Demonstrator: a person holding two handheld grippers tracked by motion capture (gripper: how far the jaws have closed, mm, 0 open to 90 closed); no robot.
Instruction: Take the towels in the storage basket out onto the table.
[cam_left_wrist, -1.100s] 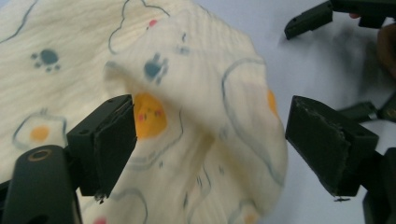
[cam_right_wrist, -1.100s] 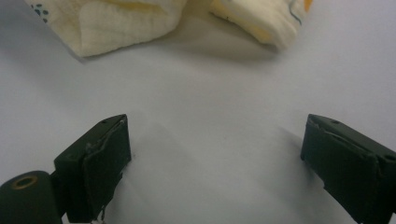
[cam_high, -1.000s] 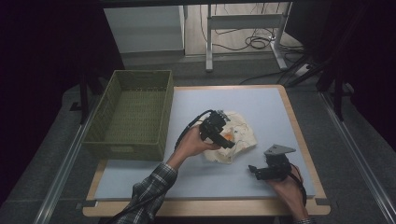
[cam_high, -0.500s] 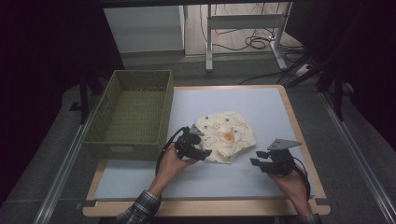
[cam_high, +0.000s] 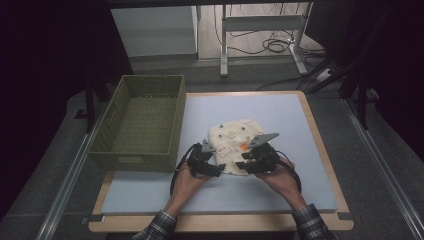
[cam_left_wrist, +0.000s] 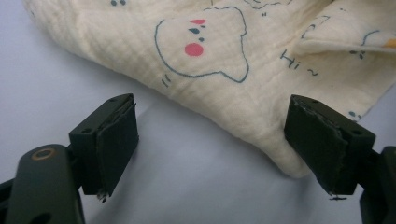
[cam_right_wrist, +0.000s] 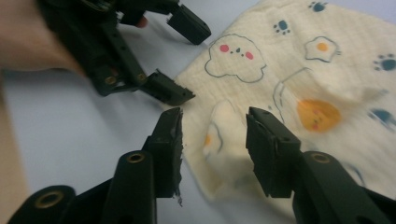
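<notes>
- A pale blue mat covers the wooden table in front of me, with dark floor and loose cables beyond its far edge.
- A green woven basket stands at the mat's left side, well apart from my hands.
- The cream cloth, printed with clouds, paw marks and fried eggs, lies crumpled near the middle of the mat, just ahead of both hands.
- My left gripper sits low at the cloth's near-left edge; its jaws have just been opening and stand wide, one pad against the hem, nothing pinched.
- My right gripper is at the near edge too, close beside the left; its jaws have just been opening a little and straddle a raised fold of cloth without pressing it.
</notes>
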